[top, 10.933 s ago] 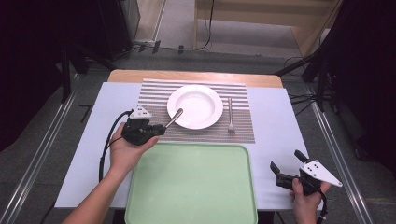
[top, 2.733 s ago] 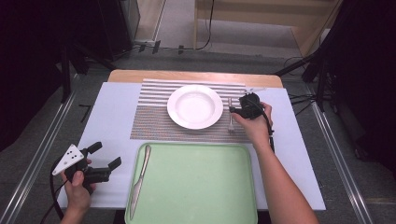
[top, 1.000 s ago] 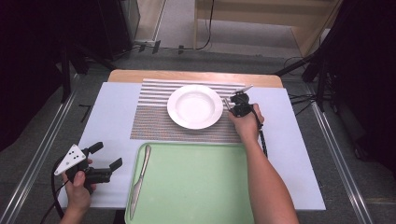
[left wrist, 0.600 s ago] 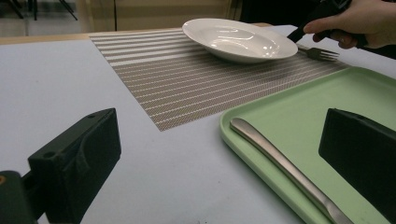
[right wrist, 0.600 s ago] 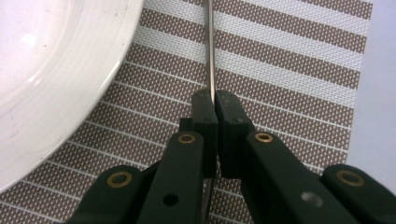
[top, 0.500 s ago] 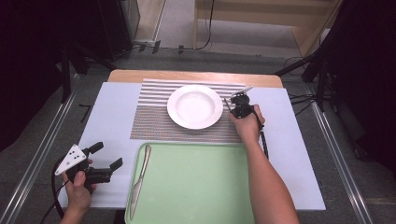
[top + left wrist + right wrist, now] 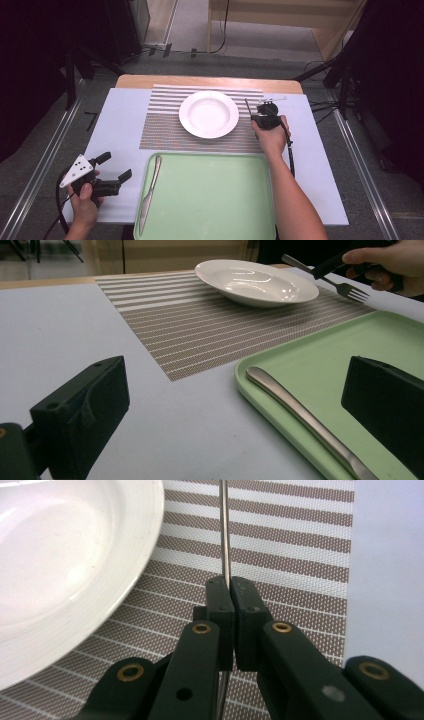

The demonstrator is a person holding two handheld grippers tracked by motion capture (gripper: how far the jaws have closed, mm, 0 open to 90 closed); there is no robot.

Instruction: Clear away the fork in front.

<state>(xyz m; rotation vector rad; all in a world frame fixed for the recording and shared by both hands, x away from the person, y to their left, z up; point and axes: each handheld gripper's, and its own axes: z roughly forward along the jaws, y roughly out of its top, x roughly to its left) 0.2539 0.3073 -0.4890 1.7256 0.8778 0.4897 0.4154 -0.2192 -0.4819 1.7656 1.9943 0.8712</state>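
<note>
Lifting the fork (image 7: 224, 540) off the placemat (image 7: 165, 131), right of the plate (image 7: 208, 114).
My right gripper (image 7: 231, 587) is clamping its handle tight; next I'm carrying it near, to the green tray (image 7: 215, 200) beside the knife (image 7: 149, 192), while my left gripper (image 7: 112, 172) is waiting wide open.

no words, labels, brand names, numbers or signs can be read on anything here.
</note>
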